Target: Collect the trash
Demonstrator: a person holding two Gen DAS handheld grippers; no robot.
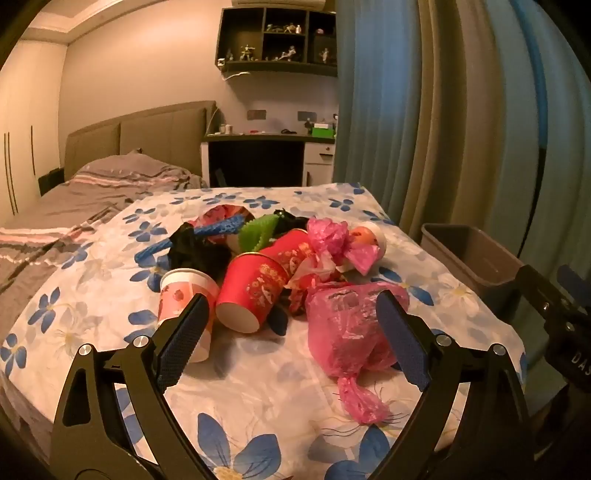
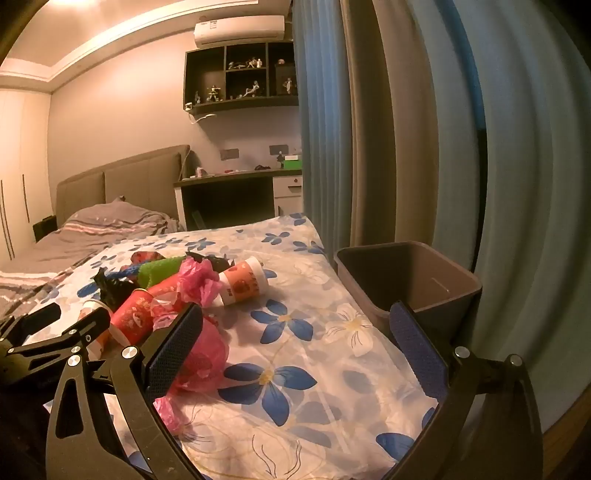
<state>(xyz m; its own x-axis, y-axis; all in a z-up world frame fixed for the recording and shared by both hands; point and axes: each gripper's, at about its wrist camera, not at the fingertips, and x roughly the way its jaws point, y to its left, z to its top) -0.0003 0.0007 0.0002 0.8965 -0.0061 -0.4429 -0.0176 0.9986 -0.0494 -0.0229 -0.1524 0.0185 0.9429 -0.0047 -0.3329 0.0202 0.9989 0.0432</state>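
Both grippers' fingers, left gripper (image 1: 290, 339) and right gripper (image 2: 301, 349), spread empty; pink bag (image 1: 347, 332) at twelve o'clock awaits gripping, bin (image 2: 410, 280) empty at two o'clock.

Only "DAS" legible, in pale letters on the black body of the right gripper (image 1: 569, 317), just beside the grey plastic bin (image 1: 476, 254). Red cup prints unreadable.

Bedroom background, non-task items.
Floral sheet (image 2: 288, 369), grey bedding (image 1: 122, 177), padded headboard (image 1: 147, 136), desk (image 1: 258, 138), blue curtains (image 2: 406, 129), wall shelf (image 2: 236, 74) with probably figurines, air conditioner (image 2: 240, 29).
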